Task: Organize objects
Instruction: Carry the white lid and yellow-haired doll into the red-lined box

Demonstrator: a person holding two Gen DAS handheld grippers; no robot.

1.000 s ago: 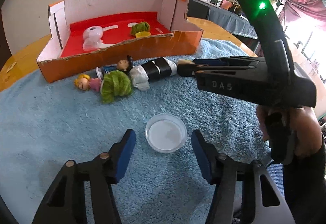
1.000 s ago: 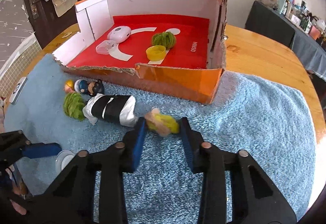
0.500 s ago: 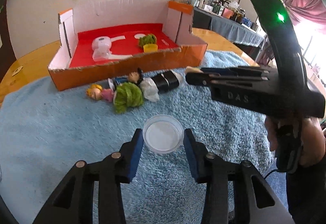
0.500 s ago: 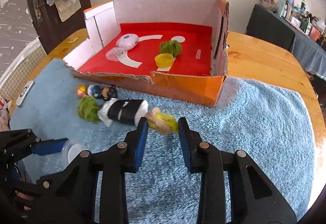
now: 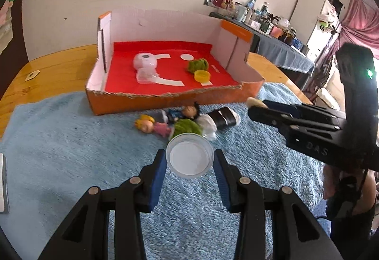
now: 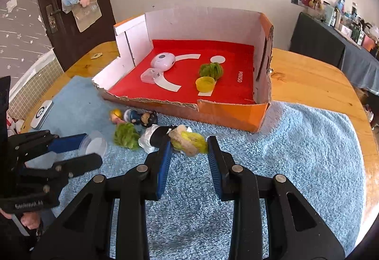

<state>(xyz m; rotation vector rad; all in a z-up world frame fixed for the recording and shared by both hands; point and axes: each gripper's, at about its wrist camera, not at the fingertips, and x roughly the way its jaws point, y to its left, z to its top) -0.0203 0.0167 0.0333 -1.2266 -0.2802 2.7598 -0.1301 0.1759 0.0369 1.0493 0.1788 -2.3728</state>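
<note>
My left gripper (image 5: 189,158) is shut on a clear round plastic dish (image 5: 188,164), held just above the blue towel (image 5: 71,153). In the right wrist view that dish (image 6: 94,144) sits between the left gripper's fingers (image 6: 71,140). My right gripper (image 6: 189,143) is shut on a fuzzy yellow-and-tan toy (image 6: 188,139), raised a little off the towel. Beyond both stands an orange cardboard box (image 6: 227,115) with a red floor. Two small figurines (image 6: 139,117), a green fuzzy ball (image 6: 125,135) and a black-and-white roll (image 6: 156,136) lie in front of it.
Inside the box lie a pale pink round device (image 6: 163,61), a clear cap (image 6: 149,75), a green fuzzy ball (image 6: 210,70) and a yellow cap (image 6: 205,83). A white flat device (image 6: 41,113) rests at the towel's left edge. Bare wooden table (image 6: 308,80) lies to the right.
The left gripper's jaws closed on the clear dish and lifted it off the towel. The right gripper rose slightly with the yellow toy. Both moved closer to the box.
</note>
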